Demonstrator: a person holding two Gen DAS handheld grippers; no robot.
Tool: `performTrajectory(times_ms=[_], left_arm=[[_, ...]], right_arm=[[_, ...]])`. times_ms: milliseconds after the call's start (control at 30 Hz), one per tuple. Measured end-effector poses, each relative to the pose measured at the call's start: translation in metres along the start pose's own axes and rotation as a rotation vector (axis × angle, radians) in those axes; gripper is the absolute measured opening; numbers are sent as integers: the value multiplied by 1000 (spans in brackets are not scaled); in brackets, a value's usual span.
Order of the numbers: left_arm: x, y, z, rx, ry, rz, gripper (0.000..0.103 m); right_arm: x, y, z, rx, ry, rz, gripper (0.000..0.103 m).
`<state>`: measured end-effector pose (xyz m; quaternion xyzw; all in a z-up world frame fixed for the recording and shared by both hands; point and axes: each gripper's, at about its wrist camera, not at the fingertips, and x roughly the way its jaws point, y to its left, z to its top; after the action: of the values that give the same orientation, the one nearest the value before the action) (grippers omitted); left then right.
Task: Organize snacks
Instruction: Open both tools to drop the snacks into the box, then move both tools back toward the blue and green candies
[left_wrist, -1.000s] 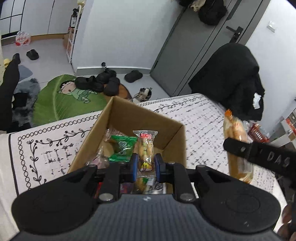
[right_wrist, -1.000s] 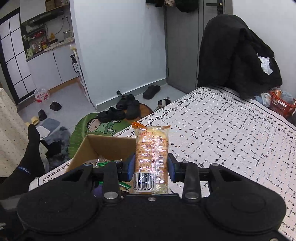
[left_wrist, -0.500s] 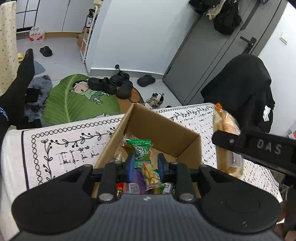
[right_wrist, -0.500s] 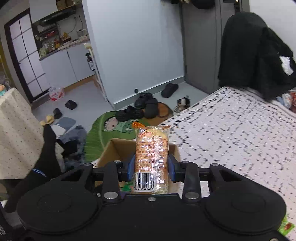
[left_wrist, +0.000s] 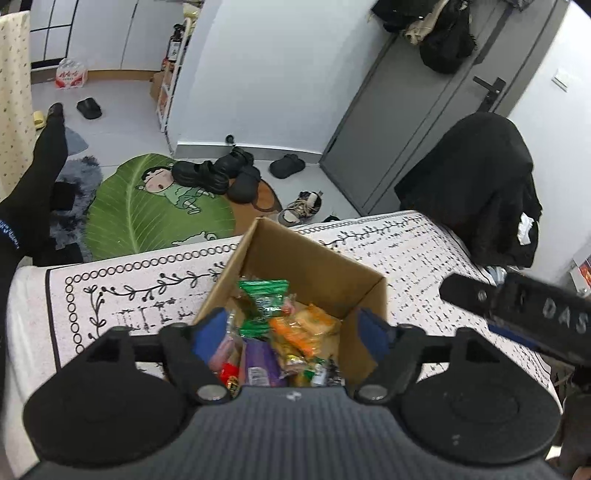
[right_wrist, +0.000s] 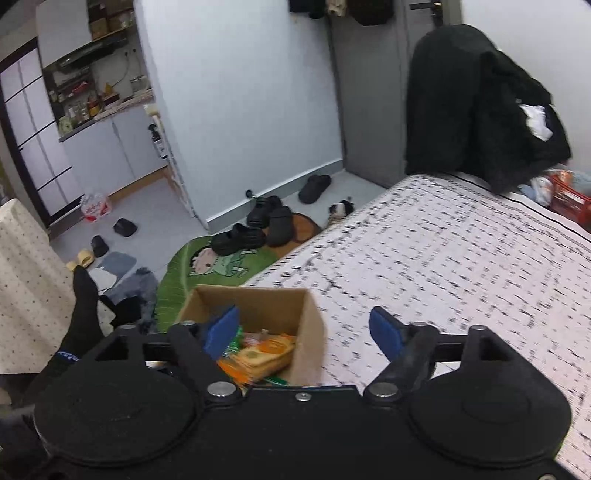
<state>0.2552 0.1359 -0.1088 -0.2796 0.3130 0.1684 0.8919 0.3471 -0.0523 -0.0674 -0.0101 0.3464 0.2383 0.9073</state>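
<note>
Cardboard box (left_wrist: 314, 266): plain brown. Cover (left_wrist: 122, 295) beneath it: white, black vine-and-ring border, black dashes. Snack packets (left_wrist: 280, 332) inside: green, orange, purple, red. Floor mat (left_wrist: 147, 214): green leaf with cartoon figure. Gripper pads (right_wrist: 221, 328): blue.
</note>
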Motion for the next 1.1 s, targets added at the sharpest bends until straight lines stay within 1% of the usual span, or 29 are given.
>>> performTrajectory(times_ms=[100, 167, 233, 300, 367, 433, 567, 667, 1100], left_arm=[[-2, -8, -2, 7, 2, -4, 84], [-4, -14, -5, 17, 5, -19, 85], [-6, -22, -7, 37, 2, -32, 91], [-7, -30, -10, 55, 2, -41, 94], [-7, -37, -12, 66, 15, -36, 95], [-8, -42, -15, 76, 23, -56, 95], [-13, -55, -20, 105, 20, -69, 96], [-16, -64, -24, 126, 18, -92, 103], [-22, -106, -48, 198, 29, -160, 103]], right_arm=[[-8, -18, -4, 33, 3, -27, 79], [-14, -30, -7, 55, 2, -44, 80], [-22, -41, -10, 74, -1, -62, 85], [-30, -50, -12, 79, -9, -76, 89], [-37, -59, -14, 79, -17, -97, 93], [-43, -69, -15, 88, -19, -112, 94], [-55, -88, -20, 117, -26, -135, 97], [-63, -102, -25, 130, -29, -162, 100], [-90, -150, -46, 161, -35, -237, 102]])
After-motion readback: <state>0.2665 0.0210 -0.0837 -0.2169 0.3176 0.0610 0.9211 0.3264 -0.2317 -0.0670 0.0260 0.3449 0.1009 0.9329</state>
